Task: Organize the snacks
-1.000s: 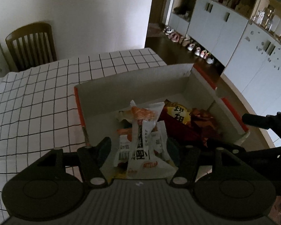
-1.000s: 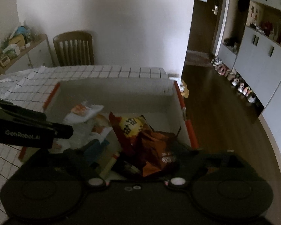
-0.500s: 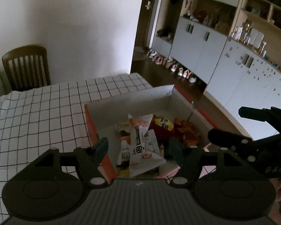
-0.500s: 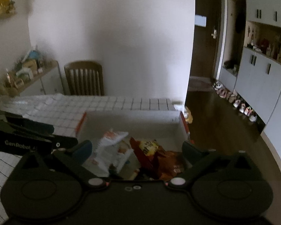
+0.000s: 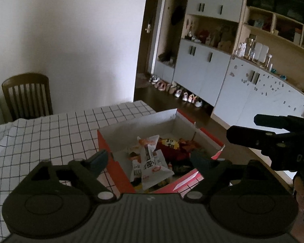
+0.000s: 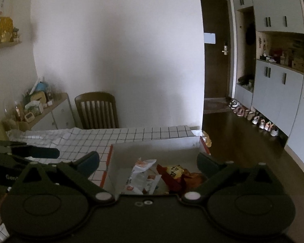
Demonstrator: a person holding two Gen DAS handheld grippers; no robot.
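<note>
An open orange-and-white cardboard box (image 5: 143, 121) stands near the corner of the checked table; it also shows in the right wrist view (image 6: 152, 147). Inside lie white snack packets (image 5: 150, 162) and a red-and-yellow chip bag (image 5: 172, 144); the white packets (image 6: 140, 174) and the chip bag (image 6: 176, 174) show in the right wrist view too. My left gripper (image 5: 148, 160) is open and empty, held above and before the box. My right gripper (image 6: 148, 162) is open and empty, also above the box. The right gripper shows in the left wrist view (image 5: 273, 133).
A white tablecloth with a black grid (image 5: 46, 135) covers the table. A wooden chair (image 6: 97, 109) stands at the far side against the wall. A sideboard with clutter (image 6: 36, 105) is at the left. Grey cabinets (image 5: 243, 89) and shoes (image 5: 182, 95) line the right.
Both grippers have risen and drawn back from the box, so the box looks smaller and lower. Both jaws have opened wider. The snacks lie in the box as before.
</note>
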